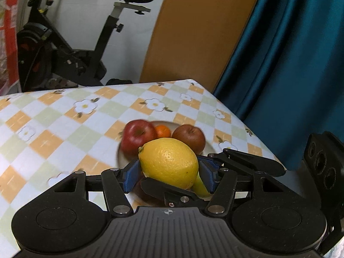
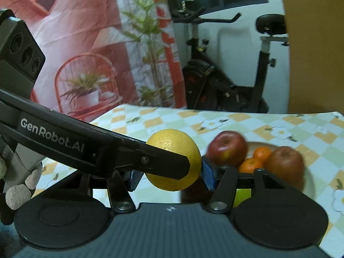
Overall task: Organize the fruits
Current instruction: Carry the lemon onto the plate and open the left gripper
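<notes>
A yellow lemon [image 1: 168, 162] sits between the blue pads of my left gripper [image 1: 169, 172], held above a white plate [image 1: 209, 148]. The right gripper's fingers also cross in front of it, one finger [image 1: 247, 159] beside the lemon. In the right wrist view the lemon [image 2: 174, 146] lies between my right gripper's [image 2: 172, 177] blue pads, with the left gripper's finger [image 2: 165, 163] across it. On the plate [image 2: 309, 176] lie a red apple [image 1: 138, 135], a darker apple [image 1: 189, 137], tangerines [image 2: 254, 159] and a green-yellow fruit [image 1: 200, 186].
The table has a checked floral cloth [image 1: 64, 124]. An exercise bike [image 1: 71, 49] stands behind it, with a wooden panel [image 1: 200, 30] and a blue curtain [image 1: 290, 64] at the right. The table's right edge is close to the plate.
</notes>
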Action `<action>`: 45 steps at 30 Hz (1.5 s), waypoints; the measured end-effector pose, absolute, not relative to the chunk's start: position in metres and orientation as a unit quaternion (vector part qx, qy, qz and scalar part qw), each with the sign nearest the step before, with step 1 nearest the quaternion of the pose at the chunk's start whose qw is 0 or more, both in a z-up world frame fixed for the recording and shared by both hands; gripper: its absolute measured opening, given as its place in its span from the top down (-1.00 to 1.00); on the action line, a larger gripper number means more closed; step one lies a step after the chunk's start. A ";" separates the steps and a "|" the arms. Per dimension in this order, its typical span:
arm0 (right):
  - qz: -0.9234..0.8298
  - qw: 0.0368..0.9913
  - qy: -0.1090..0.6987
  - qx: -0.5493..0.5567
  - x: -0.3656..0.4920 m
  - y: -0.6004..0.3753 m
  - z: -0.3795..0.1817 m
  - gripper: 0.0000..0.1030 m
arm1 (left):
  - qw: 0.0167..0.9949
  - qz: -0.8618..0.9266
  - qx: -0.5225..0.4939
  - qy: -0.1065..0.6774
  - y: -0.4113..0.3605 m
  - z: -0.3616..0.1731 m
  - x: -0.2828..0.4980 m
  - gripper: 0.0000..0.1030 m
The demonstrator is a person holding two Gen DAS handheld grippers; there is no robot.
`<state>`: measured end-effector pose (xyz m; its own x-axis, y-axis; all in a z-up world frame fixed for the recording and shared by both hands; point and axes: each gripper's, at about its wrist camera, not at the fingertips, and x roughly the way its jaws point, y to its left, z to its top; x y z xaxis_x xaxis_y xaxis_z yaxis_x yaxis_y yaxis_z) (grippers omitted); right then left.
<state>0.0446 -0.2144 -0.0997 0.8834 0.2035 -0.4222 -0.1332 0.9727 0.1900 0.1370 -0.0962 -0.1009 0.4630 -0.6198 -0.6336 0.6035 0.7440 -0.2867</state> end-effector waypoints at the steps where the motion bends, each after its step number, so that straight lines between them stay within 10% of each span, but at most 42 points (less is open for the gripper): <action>1: 0.082 0.968 0.223 0.081 0.045 -0.220 -0.099 -0.14 | 0.854 -0.359 -0.011 0.376 -0.101 -0.101 0.139 -0.22; 45: -0.008 0.975 0.220 0.043 0.041 -0.250 -0.102 -0.31 | 0.881 -0.288 -0.036 0.373 -0.087 -0.090 0.147 -0.23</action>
